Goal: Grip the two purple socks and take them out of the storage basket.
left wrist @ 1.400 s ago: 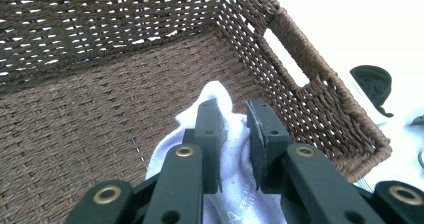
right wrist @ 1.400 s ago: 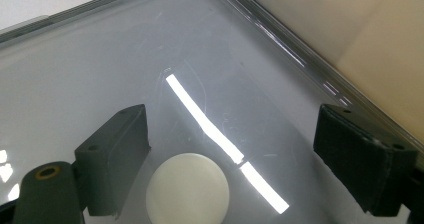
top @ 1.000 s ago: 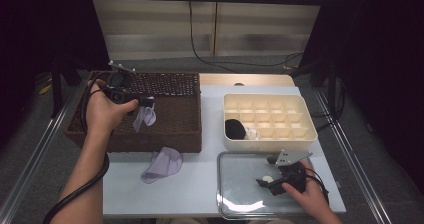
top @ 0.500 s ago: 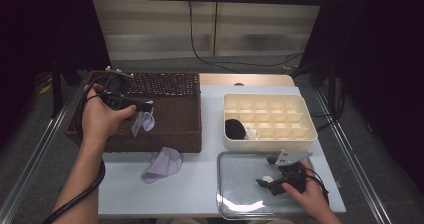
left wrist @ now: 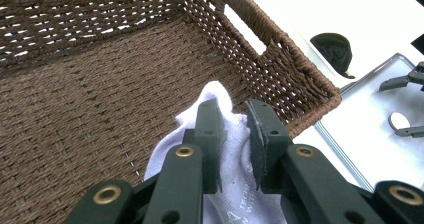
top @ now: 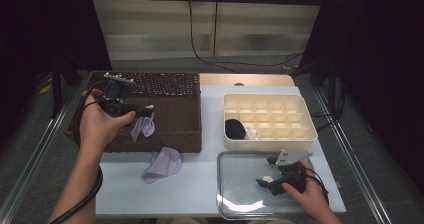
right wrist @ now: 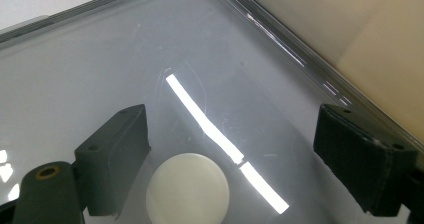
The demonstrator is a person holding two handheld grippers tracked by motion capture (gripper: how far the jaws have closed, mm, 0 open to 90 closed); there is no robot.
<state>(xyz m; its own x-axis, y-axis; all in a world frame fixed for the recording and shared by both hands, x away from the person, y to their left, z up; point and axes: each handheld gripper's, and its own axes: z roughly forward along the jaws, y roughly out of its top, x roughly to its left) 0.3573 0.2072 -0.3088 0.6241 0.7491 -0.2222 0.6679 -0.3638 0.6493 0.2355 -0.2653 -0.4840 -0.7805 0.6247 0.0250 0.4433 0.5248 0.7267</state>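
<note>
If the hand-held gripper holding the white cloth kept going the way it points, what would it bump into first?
Probably the brown wicker basket: the left hand-held gripper, shut on the white cloth, points down toward its woven floor, though depth is hard to judge.

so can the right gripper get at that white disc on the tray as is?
Probably yes: the right gripper is open over the tray, the white disc lies between its jaws, nothing in between.

Rough wicker basket point(top: 175, 119), soft, seemingly cotton cloth point(left wrist: 220, 134)
</note>
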